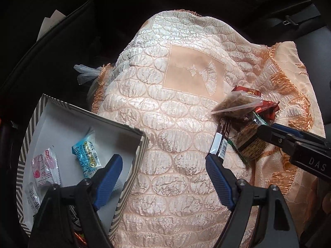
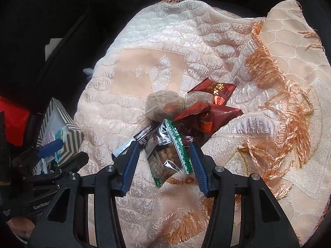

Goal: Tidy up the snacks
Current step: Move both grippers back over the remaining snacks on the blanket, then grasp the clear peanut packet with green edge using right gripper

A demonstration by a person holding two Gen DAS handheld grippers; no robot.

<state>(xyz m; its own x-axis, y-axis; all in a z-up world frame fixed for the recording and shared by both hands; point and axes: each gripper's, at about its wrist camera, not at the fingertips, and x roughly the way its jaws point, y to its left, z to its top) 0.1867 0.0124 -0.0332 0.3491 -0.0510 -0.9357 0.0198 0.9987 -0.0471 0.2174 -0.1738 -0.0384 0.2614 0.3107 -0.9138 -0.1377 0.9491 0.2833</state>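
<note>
Right gripper (image 2: 163, 161): jaws wide apart, holding nothing. Its blue fingers (image 2: 130, 165) stand on either side of a green-edged nut packet (image 2: 167, 157) at lower centre of the right wrist view; contact with either pad cannot be confirmed.

The packet lies on the cloth (image 2: 144, 41) at the near end of the snack pile (image 2: 186, 111). Long axis runs from upper left to lower right of the frame, roughly along the fingers and slightly skewed, so the jaws would close across its short width. Clear film, green serrated edges, pale nuts visible, a dark printed label on one side. A black stick pack (image 2: 132, 142) touches its left side, close to the left finger, and may be caught in the same closure. Red wrappers (image 2: 215, 93) and a clear pouch (image 2: 163, 103) lie further up the frame, beyond the fingertips.

Left gripper (image 1: 163, 163): jaws wide apart, empty, over the box corner at lower left of the left wrist view. The striped box (image 1: 134, 144) holds a blue packet (image 1: 86, 155) and a pink packet (image 1: 45, 169).

Judgement: the right gripper is plainly nearer the pile; the grasp is set up but not yet made.
</note>
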